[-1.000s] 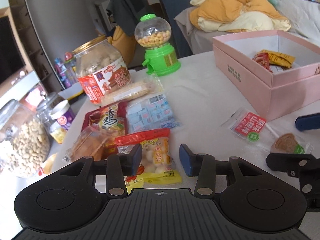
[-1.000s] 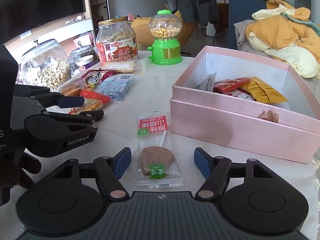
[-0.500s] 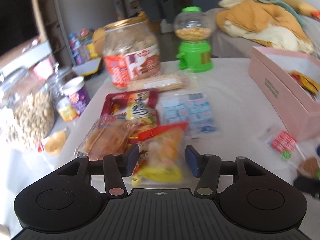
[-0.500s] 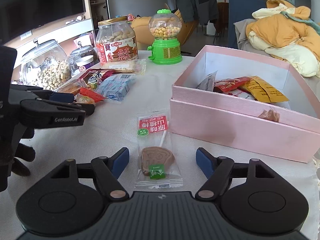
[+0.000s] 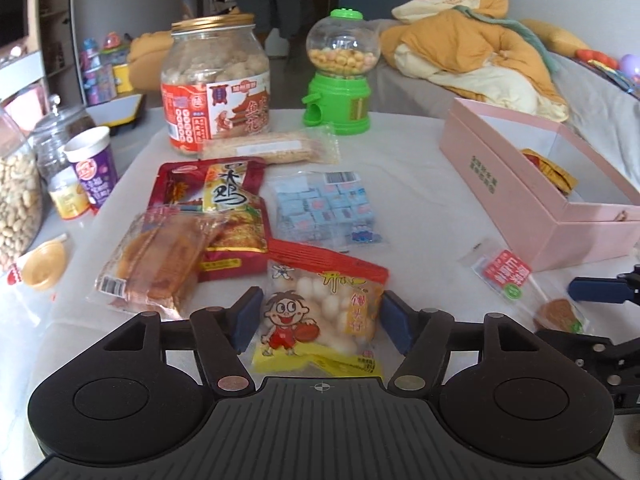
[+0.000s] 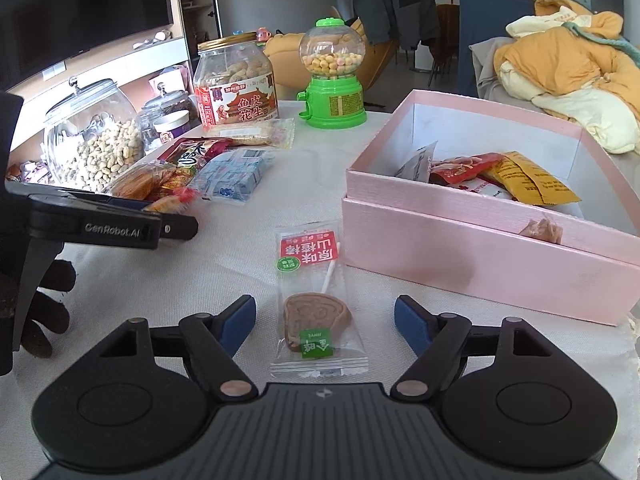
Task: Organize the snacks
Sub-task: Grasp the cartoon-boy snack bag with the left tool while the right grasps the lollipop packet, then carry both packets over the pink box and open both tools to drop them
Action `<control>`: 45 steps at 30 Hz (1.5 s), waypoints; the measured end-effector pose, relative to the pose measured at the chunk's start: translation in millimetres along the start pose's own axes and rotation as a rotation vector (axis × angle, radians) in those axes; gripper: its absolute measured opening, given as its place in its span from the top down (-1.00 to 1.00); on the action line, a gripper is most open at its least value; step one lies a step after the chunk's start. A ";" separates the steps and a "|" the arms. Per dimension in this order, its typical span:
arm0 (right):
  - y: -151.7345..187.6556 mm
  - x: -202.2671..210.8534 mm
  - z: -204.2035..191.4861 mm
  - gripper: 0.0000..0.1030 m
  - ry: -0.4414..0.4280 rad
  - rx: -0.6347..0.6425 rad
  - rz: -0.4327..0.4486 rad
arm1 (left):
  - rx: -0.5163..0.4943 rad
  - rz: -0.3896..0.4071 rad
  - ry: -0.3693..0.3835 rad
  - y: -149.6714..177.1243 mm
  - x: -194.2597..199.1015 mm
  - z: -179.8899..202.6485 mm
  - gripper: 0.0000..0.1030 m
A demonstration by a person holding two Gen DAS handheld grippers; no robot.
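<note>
A yellow and red snack bag (image 5: pixel 320 312) lies flat on the white tablecloth between the jaws of my left gripper (image 5: pixel 322 322). These jaws are opening, and the pads stand at the bag's sides without squeezing it. In the right wrist view a clear lollipop packet (image 6: pixel 316 292) with a red label lies between the jaws of my right gripper (image 6: pixel 326 324). They are opening too, well apart from the packet. The open pink box (image 6: pixel 480 256) stands to the right and holds several packets. My left gripper (image 6: pixel 168 216) shows at the left in that view.
Behind the yellow bag lie an orange pastry wrap (image 5: pixel 156 264), a red chicken packet (image 5: pixel 212 196) and a blue candy bag (image 5: pixel 324 208). A labelled peanut jar (image 5: pixel 216 88), a green gumball dispenser (image 5: pixel 340 76), a glass jar of nuts (image 6: pixel 92 140) and a purple cup (image 5: pixel 94 168) stand behind and to the left.
My left gripper has rolled level and shifted, and its jaws have widened around the yellow bag. The right gripper's jaws have widened slightly; that hand has stayed in place.
</note>
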State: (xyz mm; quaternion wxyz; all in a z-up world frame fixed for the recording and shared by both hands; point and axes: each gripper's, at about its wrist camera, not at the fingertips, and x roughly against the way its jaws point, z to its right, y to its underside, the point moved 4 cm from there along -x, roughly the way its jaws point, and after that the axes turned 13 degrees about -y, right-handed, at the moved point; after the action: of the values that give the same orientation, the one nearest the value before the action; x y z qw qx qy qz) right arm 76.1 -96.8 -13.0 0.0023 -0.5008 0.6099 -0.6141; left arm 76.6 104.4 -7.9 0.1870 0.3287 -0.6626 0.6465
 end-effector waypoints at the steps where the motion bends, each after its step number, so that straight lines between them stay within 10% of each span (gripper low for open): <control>1: -0.1 -0.2 0.2 -0.50 0.000 0.001 -0.001 | 0.016 -0.001 0.014 0.0 0.4 -2.6 -0.35; 8: 0.0 -0.4 0.0 -0.51 -0.001 0.002 -0.002 | 0.111 0.011 0.029 -1.0 -2.7 -20.1 -0.27; 15: 0.0 -0.6 0.0 -0.51 0.000 0.002 -0.002 | -0.074 0.054 -0.086 -1.3 -3.7 7.0 -0.34; 21: -11.9 -14.9 3.0 -0.64 -0.013 0.027 -0.037 | -0.037 0.007 -0.050 -5.2 -4.8 -0.7 -0.15; 23: -18.5 -20.9 4.1 -0.53 -0.002 0.051 -0.060 | -0.043 0.009 -0.037 0.4 6.1 2.1 -0.12; 25: -22.2 -17.6 0.9 0.15 -0.007 0.088 -0.087 | -0.058 0.039 0.000 10.0 23.2 9.5 -0.11; 29: -17.0 13.4 -4.8 0.29 -0.019 0.106 -0.110 | -0.103 0.118 0.052 17.3 60.9 34.5 -0.11; 39: -52.0 117.9 -3.2 0.35 0.084 0.202 -0.028 | -0.129 0.459 0.165 -104.3 147.2 129.2 -0.11; 45: -87.9 158.2 32.1 0.35 0.204 0.160 0.056 | -0.160 0.457 0.211 -131.7 145.2 174.6 -0.12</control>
State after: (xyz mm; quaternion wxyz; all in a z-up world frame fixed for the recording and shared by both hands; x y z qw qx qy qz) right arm 70.6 -195.4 142.0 -0.0029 -0.4168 0.5697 -0.7084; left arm 93.1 -87.9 170.0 0.1294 0.0854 -0.7456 0.6481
